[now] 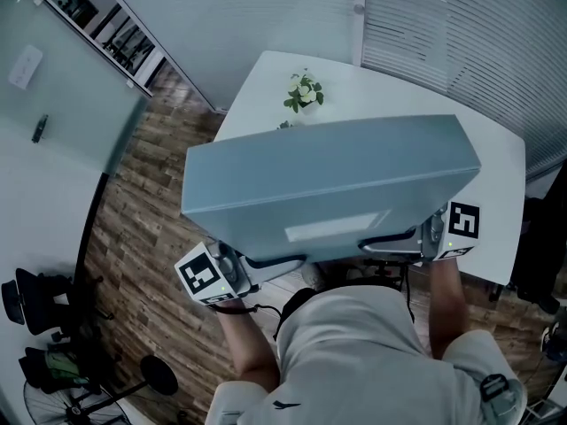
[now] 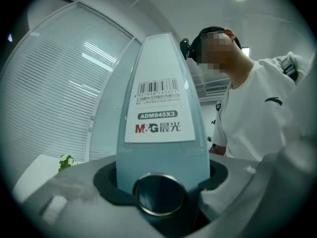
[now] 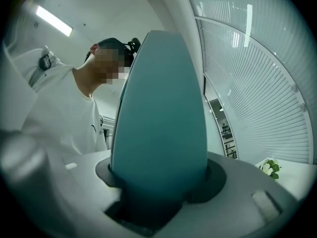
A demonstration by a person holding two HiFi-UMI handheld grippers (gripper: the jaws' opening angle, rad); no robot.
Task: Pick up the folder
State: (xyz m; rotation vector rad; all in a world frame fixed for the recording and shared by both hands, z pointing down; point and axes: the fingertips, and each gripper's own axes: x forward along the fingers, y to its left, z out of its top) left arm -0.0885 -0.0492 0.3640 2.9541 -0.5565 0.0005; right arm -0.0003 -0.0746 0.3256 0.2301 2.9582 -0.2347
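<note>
The white rounded table is seen beyond and below both sets of tongs. The big blue-grey box-file folder is carried in front of it and looks to be lifted clear of the top.

The folder's long axis is laid straight across from one gripper to the other, and the broad face is turned up toward the person's head. One short end is taken by each hand, so neither hand is the nearer: the load is shared evenly.

The left gripper is clamped on the left end. Its jaws are spread wide because the box is thick, and the pads are pressed to both sides. The right gripper is closed on the opposite end in the same way, with the blue wall filling the gap between its jaws.

The whole body of the folder is therefore found between the two grippers, stretching away from each toward the other. Any further lift is judged to depend on both ends being raised together, or the long box will tip.

A small green plant with white flowers is spotted past the folder's far edge. On the end held by the left gripper, a white printed label is shown, and below it a metal finger ring sits right at the jaws.
</note>
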